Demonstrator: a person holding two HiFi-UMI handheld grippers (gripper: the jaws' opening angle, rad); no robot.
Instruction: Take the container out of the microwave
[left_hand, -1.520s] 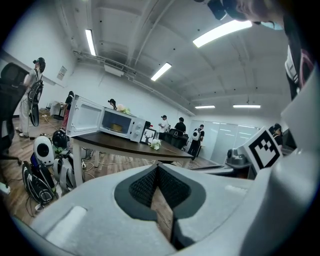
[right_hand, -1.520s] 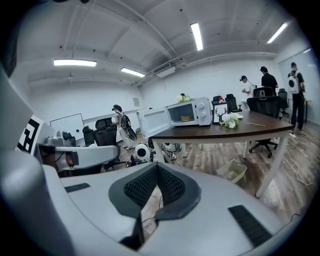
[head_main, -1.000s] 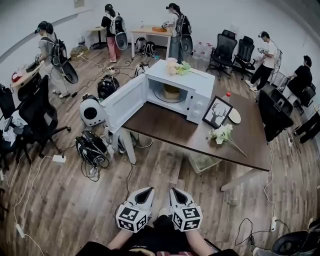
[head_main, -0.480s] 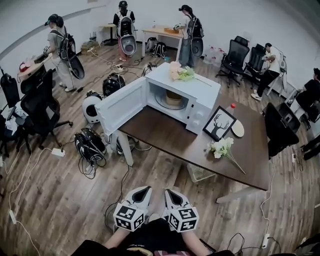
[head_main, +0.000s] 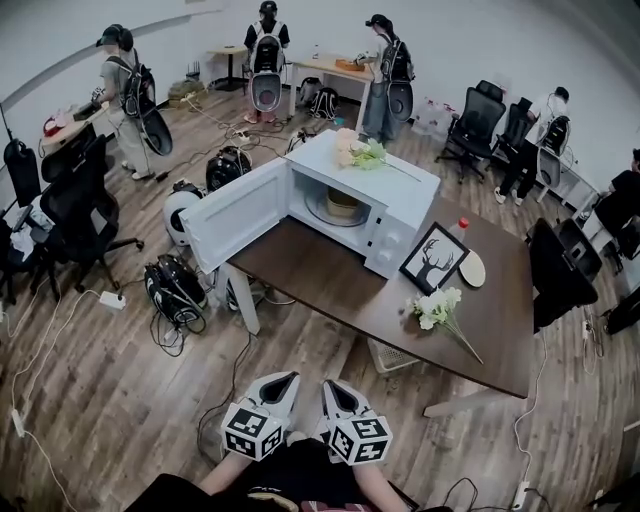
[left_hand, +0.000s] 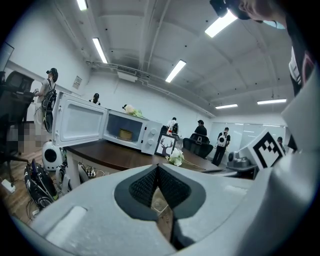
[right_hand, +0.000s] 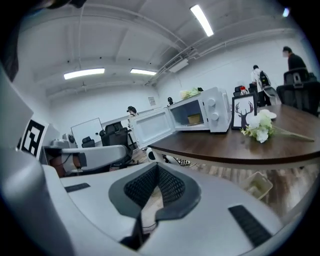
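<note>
Where container (head_main: 342, 203) sits: inside open microwave (head_main: 400, 190), well ahead of both tongs.
Left tongs (head_main: 280, 380): together, empty.
Right tongs (head_main: 331, 386): together, empty.
Between: bench (head_main: 330, 280) edge.

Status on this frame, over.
Left gripper, right gripper shut, empty, short of table. Container inside microwave, door open. Nothing blocking the opening.

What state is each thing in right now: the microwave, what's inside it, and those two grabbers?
Microwave door: swung wide open.
Container: upright inside the microwave, not yet taken out.
Left gripper: shut, empty.
Right gripper: shut, empty.
Picture frame: standing upright on the table.
White flowers: lying flat on the table.
</note>
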